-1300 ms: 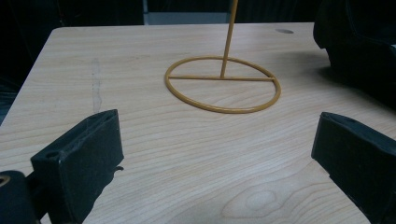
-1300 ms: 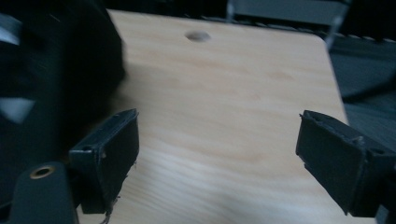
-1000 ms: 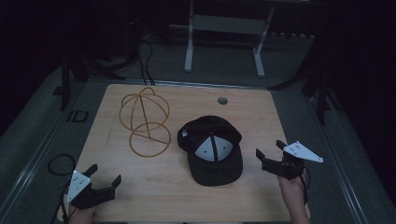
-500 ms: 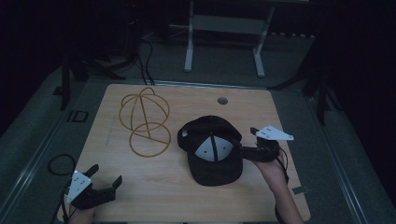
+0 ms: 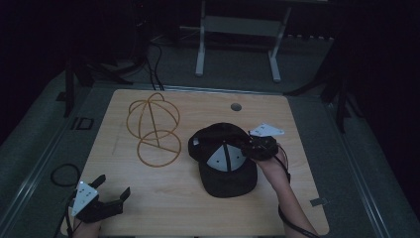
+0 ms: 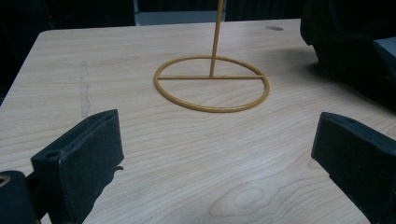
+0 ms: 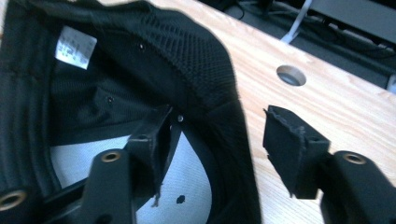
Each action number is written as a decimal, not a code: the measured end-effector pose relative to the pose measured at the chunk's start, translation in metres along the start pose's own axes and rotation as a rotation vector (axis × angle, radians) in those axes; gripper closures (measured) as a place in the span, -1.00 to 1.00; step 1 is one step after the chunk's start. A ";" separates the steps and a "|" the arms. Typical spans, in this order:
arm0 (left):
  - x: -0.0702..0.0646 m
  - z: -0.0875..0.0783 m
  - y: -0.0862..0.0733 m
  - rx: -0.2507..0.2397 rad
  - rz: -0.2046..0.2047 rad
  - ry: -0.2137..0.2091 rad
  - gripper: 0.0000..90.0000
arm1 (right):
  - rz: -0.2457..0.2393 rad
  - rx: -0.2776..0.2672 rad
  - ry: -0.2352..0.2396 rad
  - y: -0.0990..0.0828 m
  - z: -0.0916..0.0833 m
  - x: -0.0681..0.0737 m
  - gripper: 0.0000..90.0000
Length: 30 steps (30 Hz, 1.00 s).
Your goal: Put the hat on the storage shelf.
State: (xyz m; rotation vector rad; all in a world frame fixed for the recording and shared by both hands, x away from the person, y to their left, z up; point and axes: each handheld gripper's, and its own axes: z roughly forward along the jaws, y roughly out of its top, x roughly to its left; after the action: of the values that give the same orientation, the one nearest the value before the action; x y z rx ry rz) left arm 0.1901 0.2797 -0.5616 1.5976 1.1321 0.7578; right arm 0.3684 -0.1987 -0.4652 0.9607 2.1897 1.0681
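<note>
1. Cap point(image 5: 225, 161), seen from the high view: black, upside down, lining up, on the wooden table point(image 5: 198, 208) right of centre, brim toward the near edge. The right gripper point(image 5: 247, 147) sits at its right rim. The left gripper point(image 5: 111, 191) rests released at the near left corner. A wire stand point(image 5: 153, 130) stands left of the cap.

2. Left gripper view: jaws wide apart with bare wood between them; the stand's ring base point(image 6: 212, 84) lies ahead and the cap point(image 6: 350, 42) at far right.

3. Right gripper view: the jaws have just been closing and straddle the cap's rim point(image 7: 233, 135), one inside, one outside with a gap, so nothing is clamped yet. A good grip probably needs the rim seated deep between the pads before lifting.
</note>
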 end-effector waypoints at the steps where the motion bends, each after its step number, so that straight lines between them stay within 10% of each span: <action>1: 0.000 0.000 0.000 0.001 0.001 -0.001 -0.95 | -0.012 0.019 -0.009 0.000 0.005 0.001 -0.01; 10: 0.000 0.001 0.000 0.007 0.005 -0.005 -0.95 | -0.058 0.084 -0.056 -0.001 0.022 0.006 0.31; 15: 0.000 0.001 0.000 0.008 0.004 -0.007 -0.95 | -0.078 0.101 -0.114 -0.003 0.025 0.008 0.97; 30: -0.001 0.002 -0.001 0.006 0.000 -0.010 -0.95 | 0.011 -0.045 -0.034 0.012 0.004 0.012 1.00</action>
State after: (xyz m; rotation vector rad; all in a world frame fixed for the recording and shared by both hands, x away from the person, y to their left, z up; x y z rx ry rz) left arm 0.1909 0.2779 -0.5626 1.6048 1.1272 0.7464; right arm 0.3682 -0.1822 -0.4595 0.9656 2.1261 1.0933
